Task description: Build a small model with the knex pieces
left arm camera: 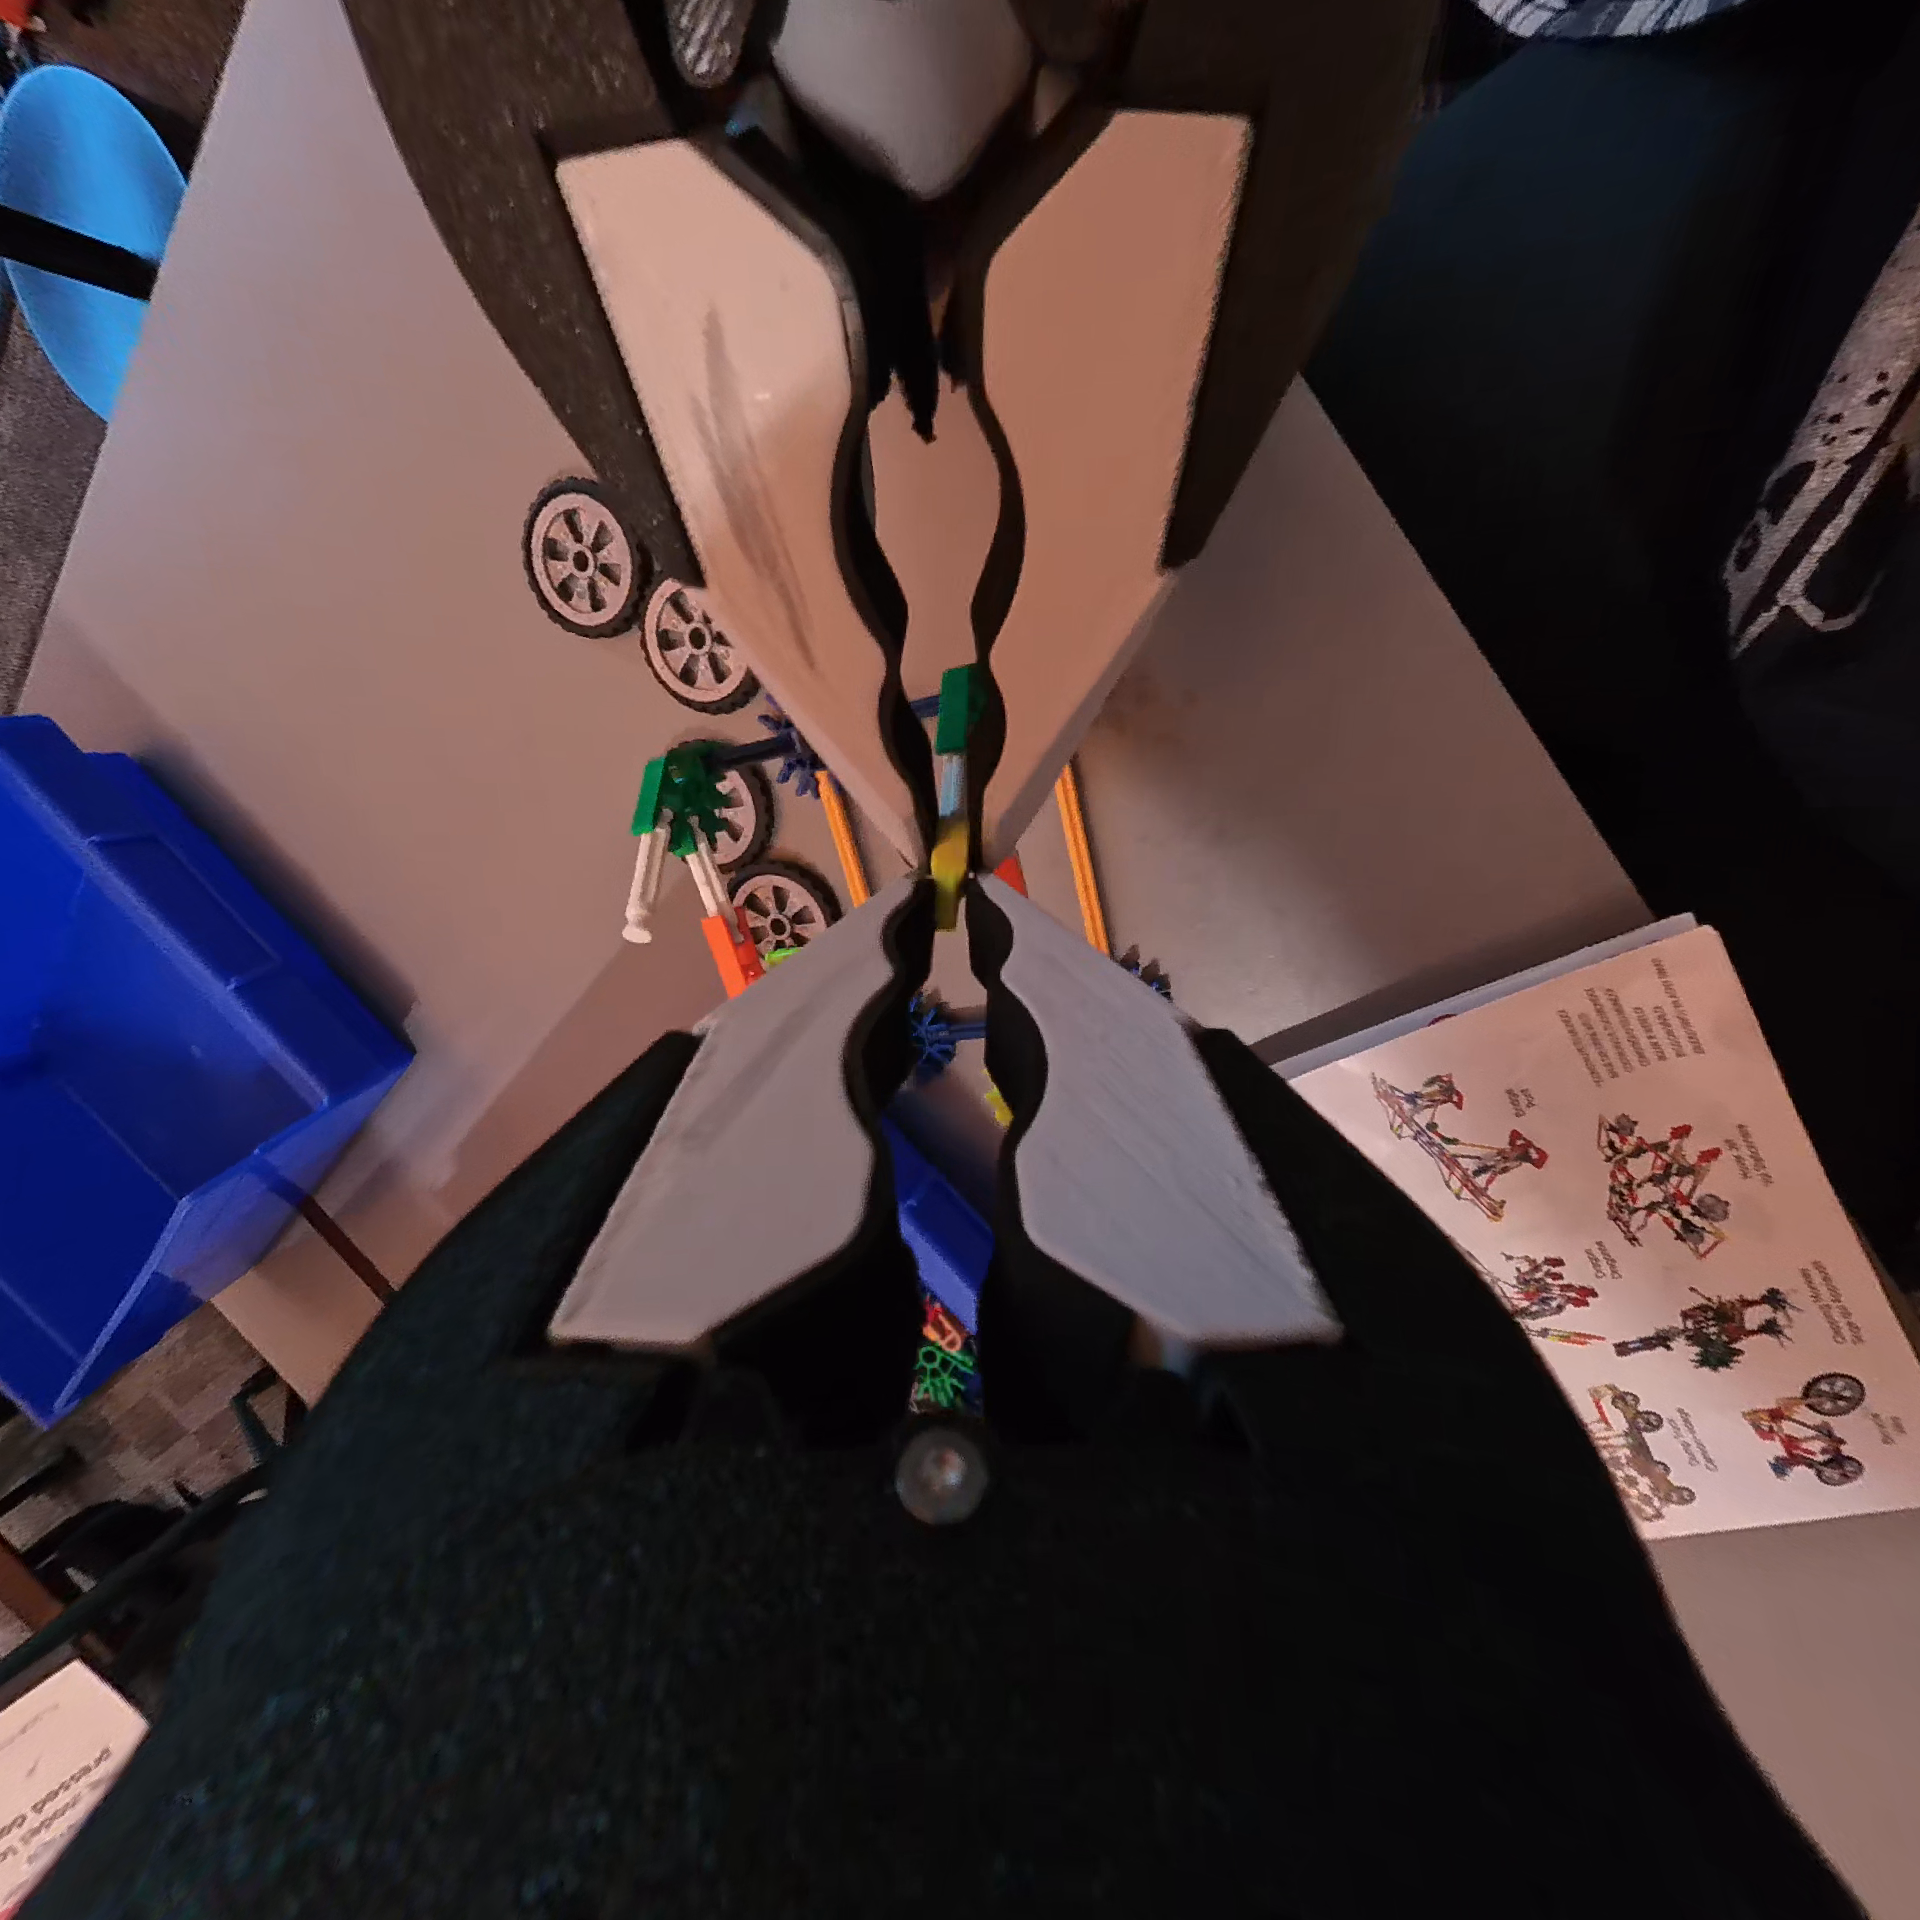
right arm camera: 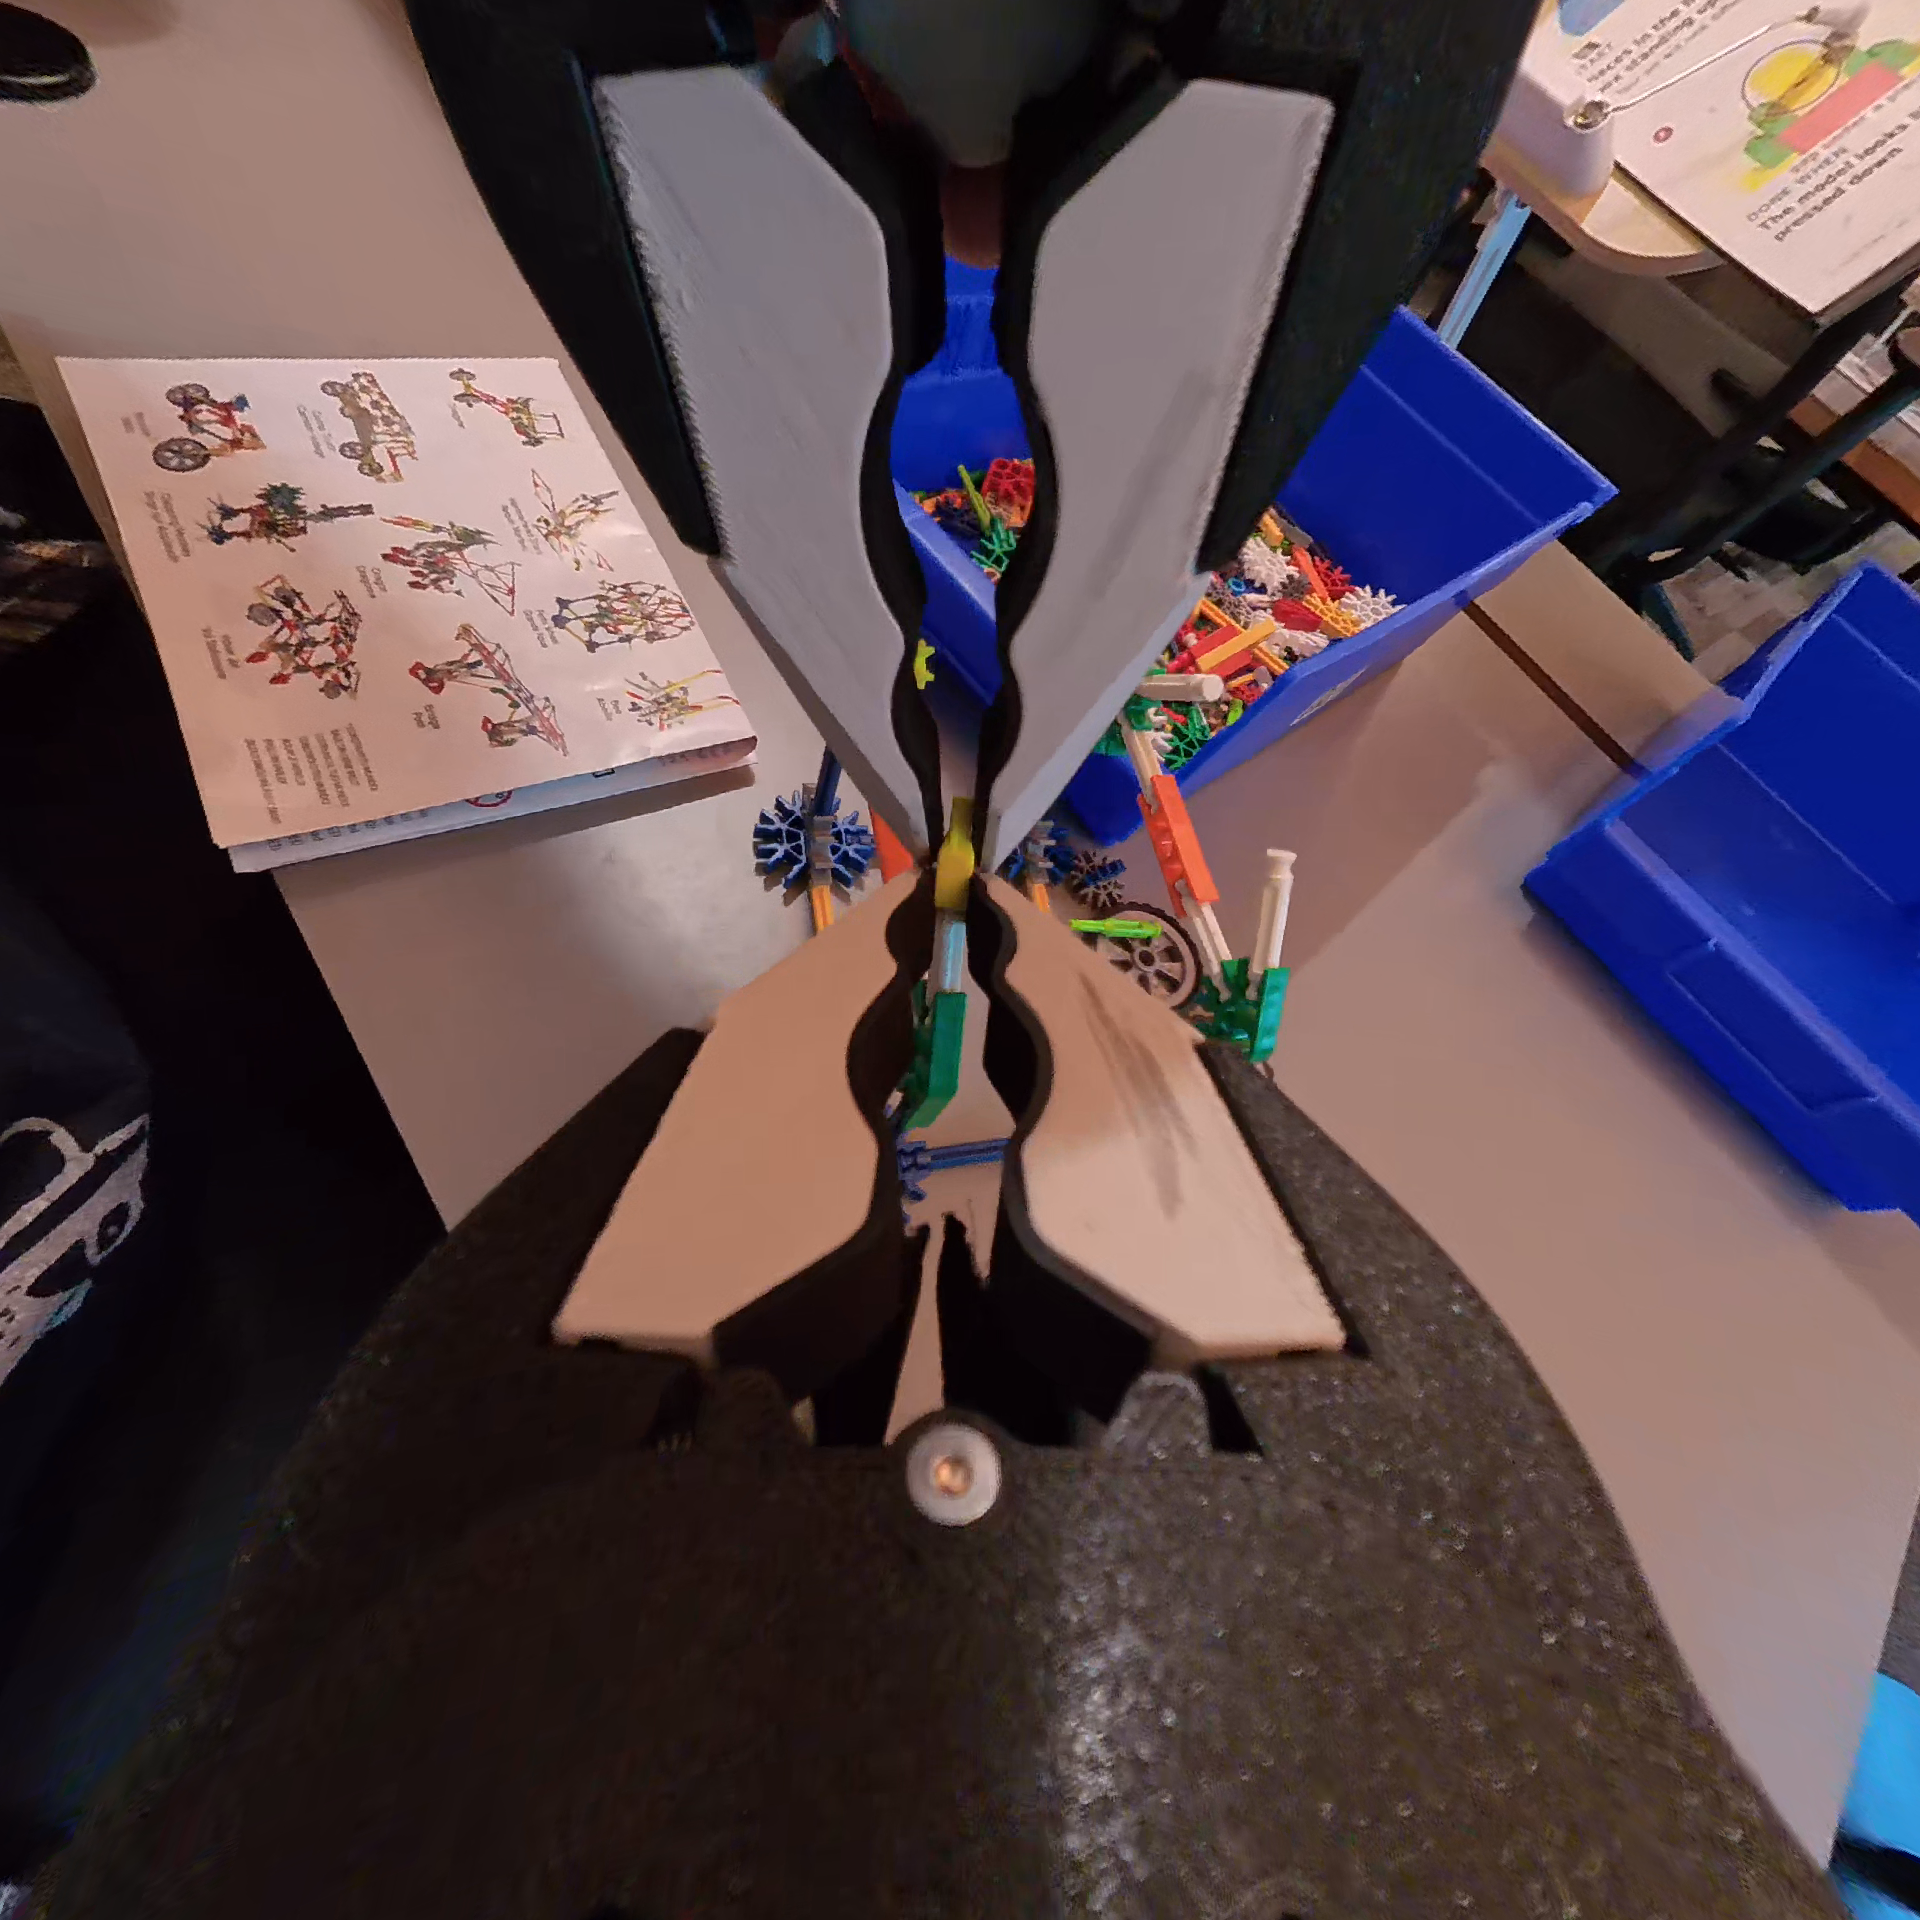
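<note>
My two grippers meet tip to tip above a grey table (right arm camera: 540, 997). My left gripper (left arm camera: 940, 899), with grey pads, is shut on a small yellow connector (left arm camera: 951, 862). My right gripper (right arm camera: 945, 894), with beige pads, is shut on a white rod (right arm camera: 945, 951) that joins the yellow connector (right arm camera: 954, 868) and ends in a green connector (right arm camera: 940, 1039). Each gripper shows at the top of the other's view: the right (left arm camera: 945, 847), the left (right arm camera: 956, 831). A partly built model of orange rods (left arm camera: 1081, 852), blue connectors (right arm camera: 810, 836) and a spoked wheel (right arm camera: 1148, 956) lies just below the tips.
Two loose grey wheels (left arm camera: 582, 558) lie beside the model. A blue bin (right arm camera: 1455, 488) full of coloured building pieces stands behind it. An empty blue bin (right arm camera: 1766, 883) sits at the table edge. A picture booklet (right arm camera: 416, 592) lies on the other side. Both grippers' tips are close together, under 4 cm apart.
</note>
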Tool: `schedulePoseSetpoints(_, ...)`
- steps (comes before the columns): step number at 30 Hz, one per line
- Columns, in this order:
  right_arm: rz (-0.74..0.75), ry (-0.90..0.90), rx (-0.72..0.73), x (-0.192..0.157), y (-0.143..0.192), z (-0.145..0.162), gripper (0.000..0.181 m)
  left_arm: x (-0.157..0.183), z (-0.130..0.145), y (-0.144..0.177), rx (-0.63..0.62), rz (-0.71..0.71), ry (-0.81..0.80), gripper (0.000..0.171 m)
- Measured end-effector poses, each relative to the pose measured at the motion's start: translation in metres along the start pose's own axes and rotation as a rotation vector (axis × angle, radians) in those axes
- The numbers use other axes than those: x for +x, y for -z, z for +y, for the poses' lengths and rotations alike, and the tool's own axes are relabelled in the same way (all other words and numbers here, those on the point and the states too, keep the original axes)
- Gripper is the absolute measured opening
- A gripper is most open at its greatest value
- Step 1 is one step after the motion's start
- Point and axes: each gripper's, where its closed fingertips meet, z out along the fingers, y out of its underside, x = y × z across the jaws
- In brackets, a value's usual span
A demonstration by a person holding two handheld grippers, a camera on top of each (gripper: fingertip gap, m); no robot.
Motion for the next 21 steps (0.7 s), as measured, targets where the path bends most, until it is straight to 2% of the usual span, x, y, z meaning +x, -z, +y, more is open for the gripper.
schedulePoseSetpoints(4,-0.049,-0.029,0.012,0.001,0.0,0.0,0.004,-0.001,0.0,0.0,0.016,0.016,0.022,0.002)
schedulePoseSetpoints(7,-0.114,-0.128,0.043,0.002,-0.002,-0.001,0.005,-0.002,0.003,0.002,0.019,0.048,0.067,0.004)
schedulePoseSetpoints(10,-0.131,-0.147,0.032,0.003,-0.002,0.001,0.008,-0.003,0.004,0.009,0.062,0.06,0.113,0.018)
schedulePoseSetpoints(13,-0.163,-0.166,0.039,-0.001,0.0,0.004,0.011,-0.014,0.013,0.026,0.108,0.005,0.168,0.019)
schedulePoseSetpoints(16,-0.161,-0.194,0.06,0.006,0.007,0.005,0.02,-0.023,0.033,0.045,0.129,-0.062,0.218,0.018)
schedulePoseSetpoints(21,-0.073,-0.281,0.169,0.038,0.022,-0.005,0.018,-0.032,0.082,0.067,0.12,-0.159,0.324,0.018)
